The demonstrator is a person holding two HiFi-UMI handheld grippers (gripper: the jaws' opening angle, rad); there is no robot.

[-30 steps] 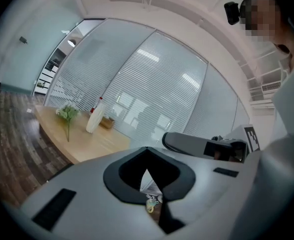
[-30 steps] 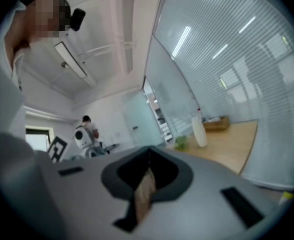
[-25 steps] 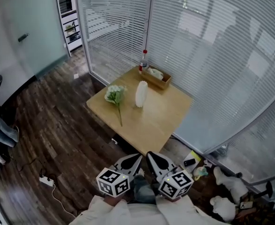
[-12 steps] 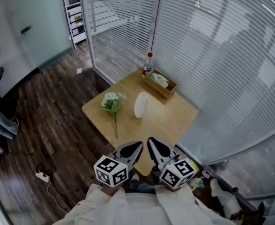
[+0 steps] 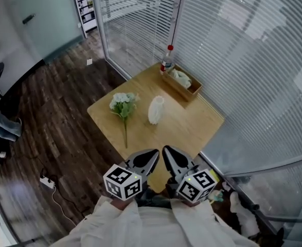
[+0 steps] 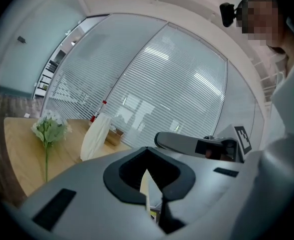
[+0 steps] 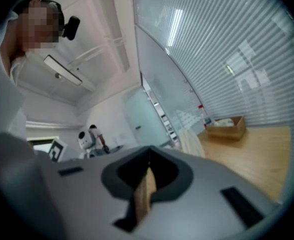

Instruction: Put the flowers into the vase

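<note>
A bunch of white flowers [image 5: 121, 105] with a long green stem lies on the square wooden table [image 5: 192, 125], to the left of an upright white vase [image 5: 155, 110]. Both grippers are held close to my body at the table's near corner, well short of the flowers. The left gripper [image 5: 152, 153] is shut and empty, and so is the right gripper [image 5: 166, 150]. From the left gripper view the flowers [image 6: 47, 129] and the vase [image 6: 95, 136] lie ahead, beyond the shut jaws. The right gripper view shows the vase [image 7: 191, 140] past its jaws.
A wooden box [image 5: 184, 84] with something white in it and a red-capped bottle [image 5: 167, 60] stand at the table's far corner against the glass wall with blinds. A power strip [image 5: 47, 182] lies on the dark wood floor at left. Someone's legs [image 5: 1, 127] show at far left.
I have come closer to the table, which now sits nearer and lower in the head view. Both grippers came along, still shut. The flowers and vase have not moved.
</note>
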